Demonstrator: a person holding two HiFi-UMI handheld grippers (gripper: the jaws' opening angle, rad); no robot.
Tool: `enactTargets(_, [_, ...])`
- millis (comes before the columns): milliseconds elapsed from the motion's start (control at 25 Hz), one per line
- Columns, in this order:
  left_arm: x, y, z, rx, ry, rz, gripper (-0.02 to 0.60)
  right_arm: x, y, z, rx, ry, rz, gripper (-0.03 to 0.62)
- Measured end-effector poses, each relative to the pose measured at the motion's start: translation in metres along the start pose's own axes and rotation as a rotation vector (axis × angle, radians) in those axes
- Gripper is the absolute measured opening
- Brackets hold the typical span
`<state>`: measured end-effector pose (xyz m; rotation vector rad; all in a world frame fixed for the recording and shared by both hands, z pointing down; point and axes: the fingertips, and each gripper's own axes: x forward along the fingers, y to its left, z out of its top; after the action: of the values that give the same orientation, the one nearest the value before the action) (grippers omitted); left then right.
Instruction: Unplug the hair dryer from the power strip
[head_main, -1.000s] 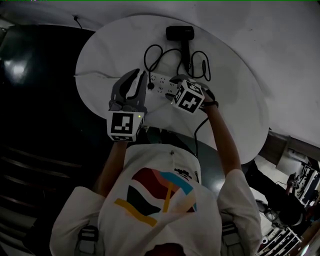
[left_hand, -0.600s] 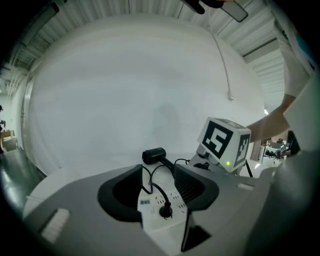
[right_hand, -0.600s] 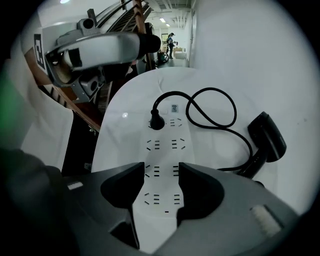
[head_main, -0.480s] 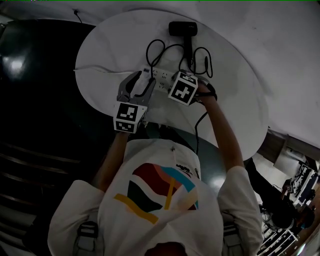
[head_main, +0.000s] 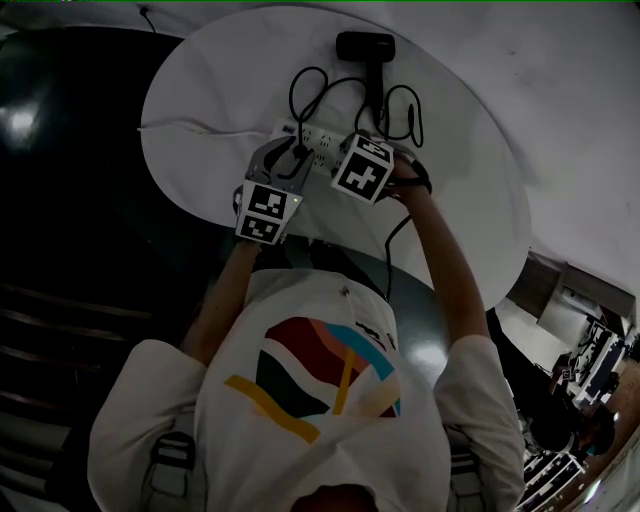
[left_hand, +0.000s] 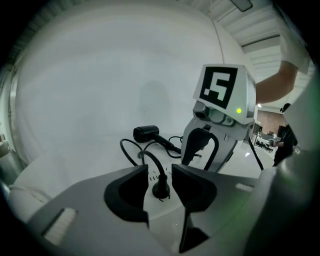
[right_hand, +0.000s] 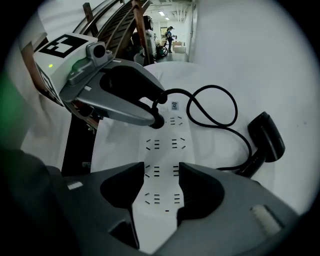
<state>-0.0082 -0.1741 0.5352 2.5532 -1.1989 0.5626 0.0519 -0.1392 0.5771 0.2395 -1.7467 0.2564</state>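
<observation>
I hold my left gripper (left_hand: 160, 170) low over the round white table (head_main: 200, 100), pointing across it and tilted down a little. Its two dark jaws stand either side of the black round plug (left_hand: 160, 188). They have just been closing in on the plug, but a thin gap shows on each side of it. The pads are not pressing, so this gripper is unclenched and grasps nothing.

The plug sits upright in the last socket at the left end of the long white plastic power strip (right_hand: 165, 150). From its top the black rubber cord (right_hand: 215, 107) arches up and away.

My right gripper (right_hand: 161, 176) points almost straight down over the right part of the strip. Its jaws are apart, and the strip's white face and socket slots show in the gap. The strip looks wider than that gap. I cannot tell whether the jaw tips touch it. This gripper is released too.

The black plastic hair dryer (head_main: 365, 47) lies on its side at the far edge of the table, beyond the strip, with its handle pointing back toward me. Its cord runs in loose loops on the tabletop between the dryer and the strip. The two grippers are close together, the left just beside the right.
</observation>
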Motion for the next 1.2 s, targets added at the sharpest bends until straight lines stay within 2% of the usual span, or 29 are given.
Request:
enactTargets(160, [0.013,-0.006,-0.004,0.069,0.030,-0.020,0.082,0.001,0.000,0.000,-0.002,0.016,0.002,0.233])
enactTargets(280, [0.017,-0.009,-0.007,0.094,0.041,-0.027,0.064,0.001,0.000,0.000,-0.002,0.027,0.004,0.233])
enactTargets(440, [0.016,-0.008,-0.003,0.059,0.026,-0.045,0.056,0.001,0.000,0.000,0.000,0.042,0.002,0.233])
enactTargets(600, [0.017,-0.007,-0.001,0.084,0.013,-0.065,0.049,0.002,-0.002,0.001,0.003,0.077,0.003,0.234])
enactTargets(760, [0.018,-0.005,-0.001,0.051,0.011,-0.106,0.048,0.004,-0.003,0.002,0.001,0.105,0.010,0.235])
enactTargets(1000, [0.013,-0.008,0.000,0.058,0.021,-0.149,0.046,0.003,-0.002,0.002,0.001,0.112,0.022,0.235])
enactTargets(1080, [0.012,-0.006,-0.001,0.032,0.017,-0.149,0.046,0.003,-0.002,0.004,-0.008,0.128,0.027,0.235])
enactTargets(1160, [0.012,-0.002,-0.004,-0.045,-0.003,-0.144,0.046,0.003,-0.003,0.006,-0.009,0.123,0.027,0.235])
enactTargets(1200, [0.010,0.001,0.001,-0.098,-0.042,-0.150,0.046,0.003,-0.003,0.007,-0.007,0.117,0.025,0.235])
